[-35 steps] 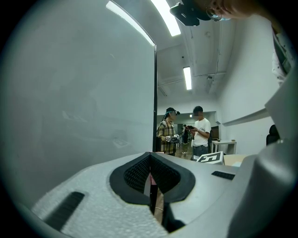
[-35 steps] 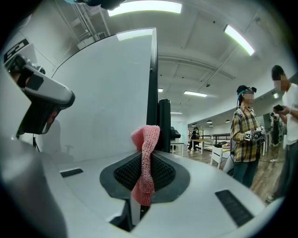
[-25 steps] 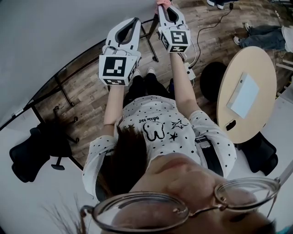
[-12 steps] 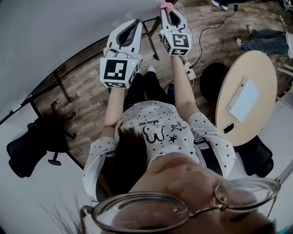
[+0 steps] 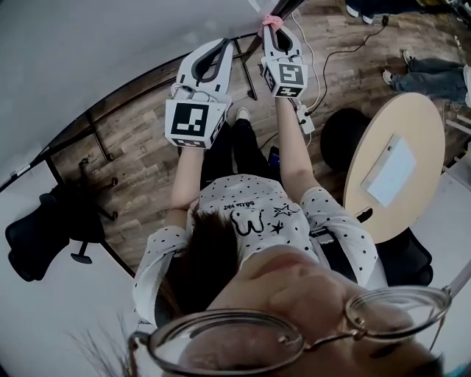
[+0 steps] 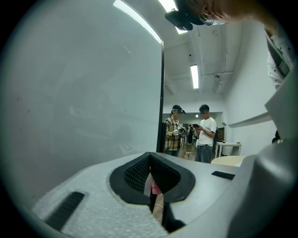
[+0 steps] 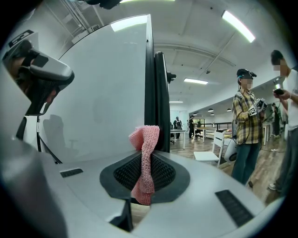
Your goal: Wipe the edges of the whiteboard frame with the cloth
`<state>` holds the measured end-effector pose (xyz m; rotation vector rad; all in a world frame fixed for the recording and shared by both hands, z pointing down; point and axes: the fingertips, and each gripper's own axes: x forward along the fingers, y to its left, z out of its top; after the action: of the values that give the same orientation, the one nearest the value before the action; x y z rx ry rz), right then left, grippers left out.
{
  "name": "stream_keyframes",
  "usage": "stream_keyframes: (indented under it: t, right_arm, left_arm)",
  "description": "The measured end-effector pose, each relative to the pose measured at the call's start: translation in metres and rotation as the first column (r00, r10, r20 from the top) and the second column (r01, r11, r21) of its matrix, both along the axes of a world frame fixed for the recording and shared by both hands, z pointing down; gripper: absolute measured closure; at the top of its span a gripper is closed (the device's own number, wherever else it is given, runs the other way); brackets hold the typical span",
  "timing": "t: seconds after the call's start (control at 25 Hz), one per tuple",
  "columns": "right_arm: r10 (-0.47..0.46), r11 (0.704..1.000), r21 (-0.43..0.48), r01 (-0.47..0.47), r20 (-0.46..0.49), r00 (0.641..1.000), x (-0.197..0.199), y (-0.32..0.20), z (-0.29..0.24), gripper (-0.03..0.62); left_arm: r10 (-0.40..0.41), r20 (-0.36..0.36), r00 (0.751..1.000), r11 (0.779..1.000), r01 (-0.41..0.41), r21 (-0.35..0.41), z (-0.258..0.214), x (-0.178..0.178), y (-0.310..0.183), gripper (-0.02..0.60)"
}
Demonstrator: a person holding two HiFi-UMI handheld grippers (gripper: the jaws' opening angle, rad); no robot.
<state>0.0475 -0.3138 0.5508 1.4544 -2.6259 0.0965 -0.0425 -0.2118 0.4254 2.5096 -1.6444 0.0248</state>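
Note:
The whiteboard (image 5: 103,51) fills the upper left of the head view. In the right gripper view its dark side frame (image 7: 149,79) stands upright just beyond the jaws. My right gripper (image 5: 274,26) is shut on a pink knitted cloth (image 7: 144,158), and the cloth's top end (image 5: 270,18) sits at the frame's edge. Whether it touches the frame I cannot tell. My left gripper (image 5: 223,46) is beside it, to the left, facing the board surface (image 6: 79,93), shut with nothing between its pads (image 6: 139,174).
A round wooden table (image 5: 423,118) with a white sheet (image 5: 391,163) stands to the right, a black stool (image 5: 340,129) beside it. A black office chair (image 5: 40,228) is at left. A cable and power strip (image 5: 305,118) lie on the floor. Two people (image 6: 188,135) stand beyond the board.
Both grippers have moved farther away and slightly right in the head view, the right one carrying the pink cloth along to the board's edge.

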Motion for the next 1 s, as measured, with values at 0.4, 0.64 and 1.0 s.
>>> stream_keyframes:
  t: [0.4,0.64,1.0]
  right_arm:
    - [-0.014,1.0,-0.027,0.015,0.01,1.0,-0.001,-0.003,0.028,0.56]
    - [-0.02,0.999,-0.047,0.02,0.001,1.0,-0.002,-0.002,0.044,0.56]
    - [-0.018,0.991,-0.136,0.013,-0.03,0.999,-0.004,-0.003,0.088,0.56]
  left_arm:
    - [-0.001,-0.018,1.0,0.999,0.0,-0.041,0.025,0.002,0.002,0.565]
    - [-0.008,-0.023,1.0,0.998,0.007,-0.056,0.034,0.0,0.004,0.565]
    - [-0.01,-0.025,1.0,0.997,0.008,-0.082,0.046,-0.005,0.005,0.565]
